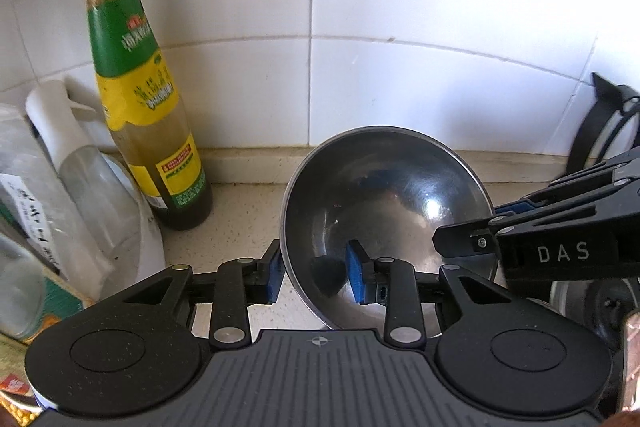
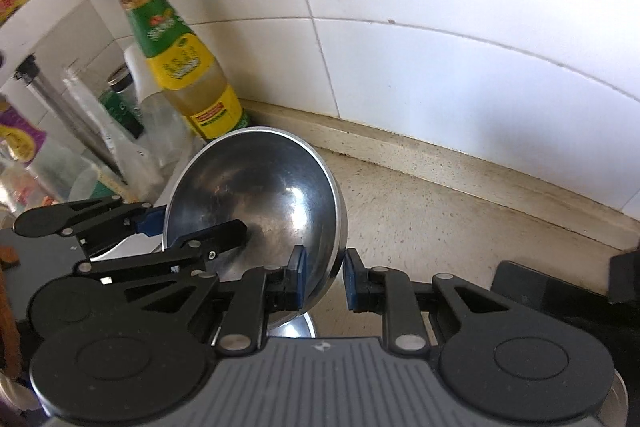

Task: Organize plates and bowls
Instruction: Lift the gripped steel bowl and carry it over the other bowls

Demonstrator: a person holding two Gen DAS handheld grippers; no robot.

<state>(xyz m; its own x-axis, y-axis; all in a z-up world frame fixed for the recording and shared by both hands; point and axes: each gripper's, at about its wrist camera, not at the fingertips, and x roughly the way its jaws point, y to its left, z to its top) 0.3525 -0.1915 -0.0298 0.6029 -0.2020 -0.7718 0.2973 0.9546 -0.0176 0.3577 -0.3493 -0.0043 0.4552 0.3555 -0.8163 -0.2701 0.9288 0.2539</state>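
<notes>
The tiled wall (image 1: 420, 27) stands behind the bowl, and the counter (image 2: 420, 211) runs below it.

The steel bowl (image 1: 384, 211) is the reference point for all positions. It is tipped steeply on edge, its hollow facing both cameras, and seems to be held above the counter rather than resting on it. Contact underneath is not visible.

The sauce bottle (image 1: 140, 99) stands upright to the left of the bowl, near it but apart. Beyond the bottle, further left of the bowl, a clear spray bottle (image 1: 76, 163) stands among crowded containers. A second steel item (image 2: 298, 327) shows just under the bowl; its nature is unclear.

The left gripper (image 1: 316, 277) straddles the bowl's near left rim, one blue pad outside and one inside the hollow. A gap shows at the inside pad, so a firm grip cannot be confirmed. The right gripper (image 2: 324, 277) straddles the near right rim in the same manner; the outer pad stands slightly off the metal, so its hold is also uncertain.

Risks, in order of consequence:
- A swing of the bowl to its left could topple the sauce bottle into the containers.
- The polished, curved wall offers the pads little purchase; the bowl may pivot or slip between them.
- Uneven movement of the two grippers could twist the rim free of one.
- A drop would land on the steel item beneath.
</notes>
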